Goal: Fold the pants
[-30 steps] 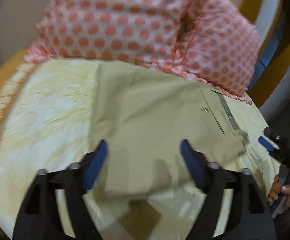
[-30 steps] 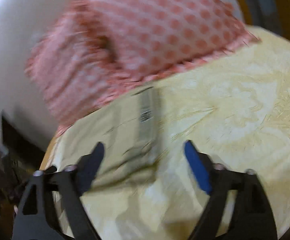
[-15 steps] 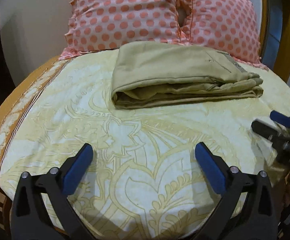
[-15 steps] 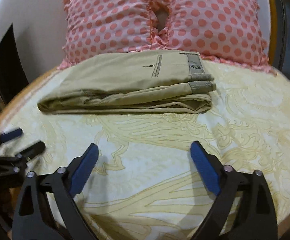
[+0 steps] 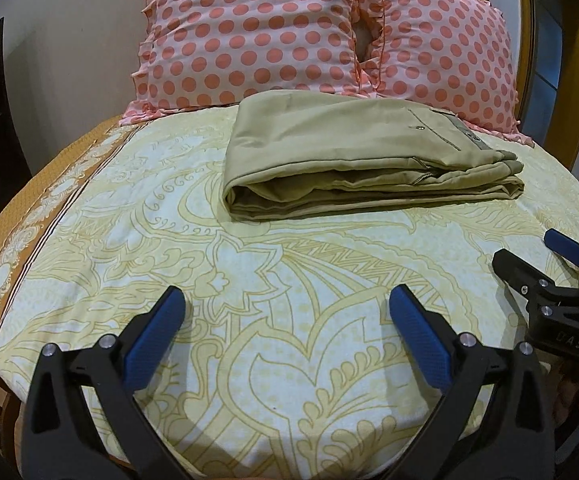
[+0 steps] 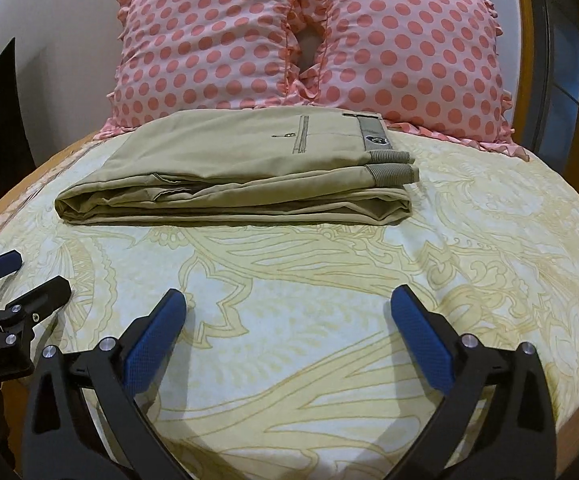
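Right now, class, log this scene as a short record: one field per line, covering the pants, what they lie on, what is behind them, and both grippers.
pants: khaki pants, folded into a flat stack, waistband at the right end in the right wrist view
surface: yellow patterned bedsheet
behind pants: two pink polka-dot pillows, side by side, upright
left gripper: left gripper, open, holding nothing, apart from the pants
right gripper: right gripper, open, holding nothing, apart from the pants
task state: fold looks finished

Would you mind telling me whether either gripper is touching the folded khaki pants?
Apart. In both wrist views, bare bedsheet lies between the left gripper, right gripper and khaki pants.
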A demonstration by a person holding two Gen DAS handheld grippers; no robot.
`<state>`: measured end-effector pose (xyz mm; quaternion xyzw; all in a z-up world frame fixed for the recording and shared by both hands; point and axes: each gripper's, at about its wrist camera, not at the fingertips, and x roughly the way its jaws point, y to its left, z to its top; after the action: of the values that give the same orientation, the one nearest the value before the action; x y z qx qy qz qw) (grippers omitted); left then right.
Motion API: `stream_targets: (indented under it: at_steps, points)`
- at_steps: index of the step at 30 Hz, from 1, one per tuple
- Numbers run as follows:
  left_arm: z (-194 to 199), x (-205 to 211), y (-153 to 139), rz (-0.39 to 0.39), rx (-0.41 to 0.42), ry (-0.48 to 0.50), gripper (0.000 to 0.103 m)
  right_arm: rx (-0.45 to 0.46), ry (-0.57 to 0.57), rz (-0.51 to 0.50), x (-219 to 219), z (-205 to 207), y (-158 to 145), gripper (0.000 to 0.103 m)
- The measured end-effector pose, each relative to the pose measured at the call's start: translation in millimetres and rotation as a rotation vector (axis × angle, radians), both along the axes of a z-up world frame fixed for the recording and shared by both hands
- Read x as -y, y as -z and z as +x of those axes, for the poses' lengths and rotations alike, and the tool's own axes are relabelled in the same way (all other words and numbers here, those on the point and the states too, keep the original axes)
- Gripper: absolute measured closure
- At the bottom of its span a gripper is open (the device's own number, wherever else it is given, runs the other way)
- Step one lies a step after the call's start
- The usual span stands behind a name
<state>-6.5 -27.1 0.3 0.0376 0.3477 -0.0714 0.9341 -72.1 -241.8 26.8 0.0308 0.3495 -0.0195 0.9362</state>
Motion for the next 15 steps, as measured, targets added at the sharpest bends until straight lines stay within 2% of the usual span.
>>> stream_targets:
  at_steps: [15]
  points:
    - [1.1,-1.0,0.3,0.0,-0.002,0.0,0.002,0.009,-0.004,0.0,1.1,-1.3,0.2,0.001]
